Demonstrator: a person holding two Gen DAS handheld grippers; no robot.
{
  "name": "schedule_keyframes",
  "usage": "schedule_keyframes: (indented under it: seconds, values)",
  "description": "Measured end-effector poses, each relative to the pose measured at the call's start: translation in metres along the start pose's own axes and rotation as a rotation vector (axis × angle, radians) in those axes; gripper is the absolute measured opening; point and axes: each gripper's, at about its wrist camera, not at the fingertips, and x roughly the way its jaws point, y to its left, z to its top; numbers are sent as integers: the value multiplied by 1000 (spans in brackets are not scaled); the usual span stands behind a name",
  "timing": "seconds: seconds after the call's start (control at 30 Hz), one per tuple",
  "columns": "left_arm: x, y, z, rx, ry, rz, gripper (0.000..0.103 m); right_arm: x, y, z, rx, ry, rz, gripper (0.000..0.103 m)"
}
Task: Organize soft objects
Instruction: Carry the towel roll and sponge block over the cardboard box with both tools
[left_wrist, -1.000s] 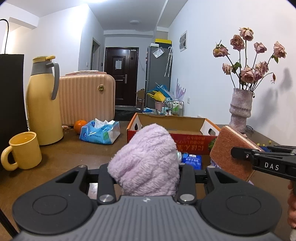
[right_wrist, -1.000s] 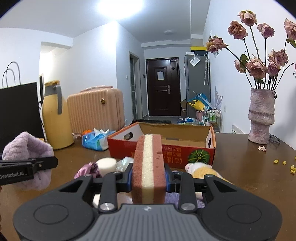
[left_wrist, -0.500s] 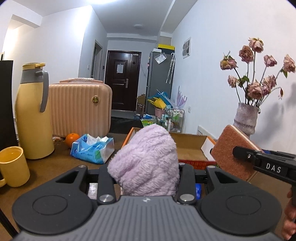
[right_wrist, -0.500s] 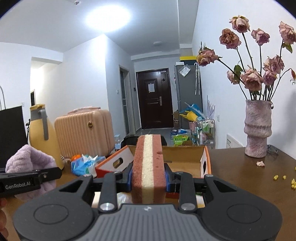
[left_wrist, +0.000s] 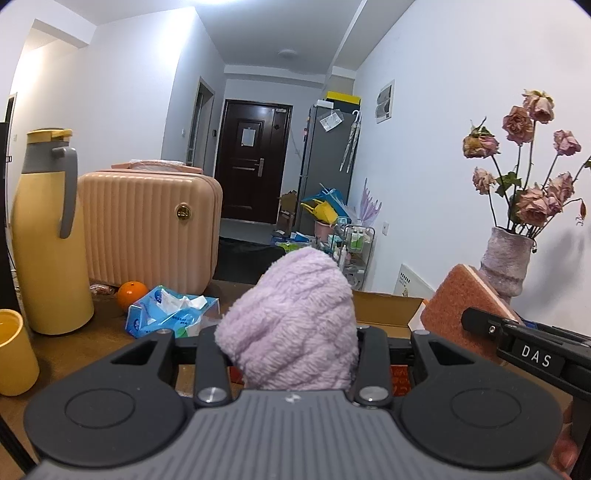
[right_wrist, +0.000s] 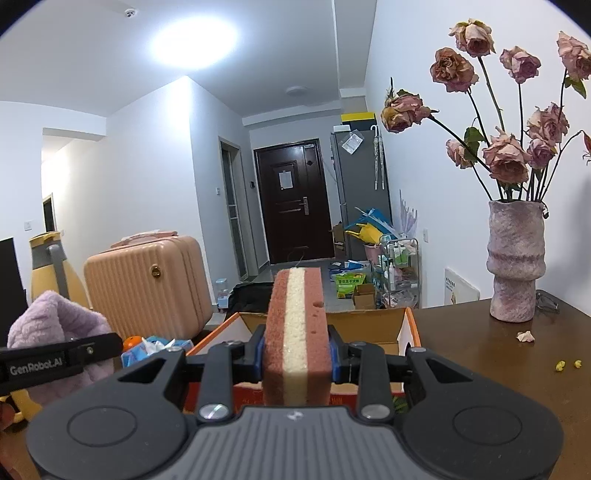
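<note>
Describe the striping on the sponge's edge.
The sponge: reddish-brown outer layers, cream middle stripe; clearest in the right wrist view.

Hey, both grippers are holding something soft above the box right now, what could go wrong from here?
1. The right hand-held gripper pinches only the lower part of the sponge; its tall free end may twist or slip out.
2. The purple fuzzy cloth in the left hand-held gripper bulges above the fingers and may snag there on release.
3. The two grippers sit side by side, close together, near the cardboard box, so they may bump when lowering.
</note>
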Motion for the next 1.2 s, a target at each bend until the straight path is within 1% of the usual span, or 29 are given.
schedule_keyframes:
  seconds: [0.1, 0.47, 0.87, 1.2]
  values:
    - [11, 1, 5, -15, 3, 1, 37, 10, 0, 4, -5, -2, -4, 30]
    - [49, 6, 15, -14, 16, 49, 37, 51, -9, 20, 21, 10, -25, 30]
    - [99, 3, 22, 11, 44, 38, 37, 96, -20, 25, 25, 52, -46, 30]
    - [137, 2, 26, 25, 71, 34, 37, 134, -24, 23, -7, 105, -78, 30]
